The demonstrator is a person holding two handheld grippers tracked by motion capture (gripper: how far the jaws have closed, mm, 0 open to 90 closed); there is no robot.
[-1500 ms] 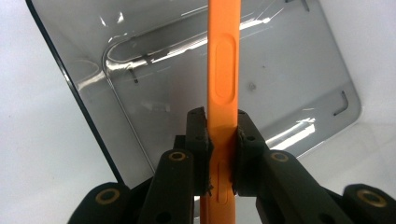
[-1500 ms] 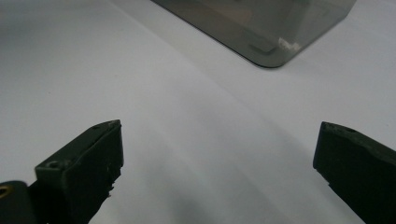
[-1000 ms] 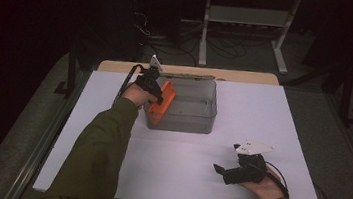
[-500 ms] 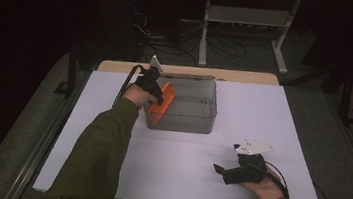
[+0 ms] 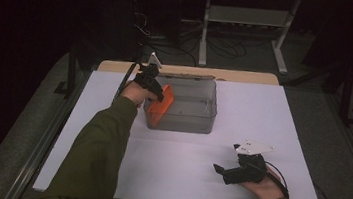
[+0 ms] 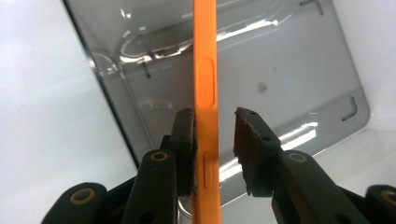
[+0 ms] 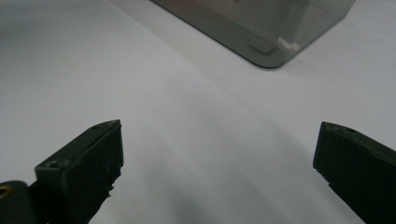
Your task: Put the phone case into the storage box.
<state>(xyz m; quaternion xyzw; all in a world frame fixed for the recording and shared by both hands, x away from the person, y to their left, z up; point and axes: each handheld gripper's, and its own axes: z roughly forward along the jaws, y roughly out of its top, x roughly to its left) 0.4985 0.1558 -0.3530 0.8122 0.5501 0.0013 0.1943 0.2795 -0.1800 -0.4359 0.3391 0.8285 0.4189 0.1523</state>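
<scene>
A thin orange slab (image 5: 159,105), shaped like a phone case with side buttons, stands on edge and leans inside the left end of a clear grey plastic bin (image 5: 196,126). My left gripper (image 5: 158,95) reaches over the bin's left rim. In the left gripper view the orange slab (image 6: 205,84) runs up between the jaws of the left gripper (image 6: 215,135). Those jaws have just been opening: the left pad still touches the slab and the right pad stands apart from it. My right gripper (image 5: 218,169) rests low near the table's front right, open, with nothing between its fingers.
The white table (image 5: 263,114) carries the bin (image 7: 261,28) at its back centre. A wooden strip (image 5: 247,77) runs along the table's far edge. Beyond it, on the dark floor, stand a metal shelf frame (image 5: 247,17) and cables.
</scene>
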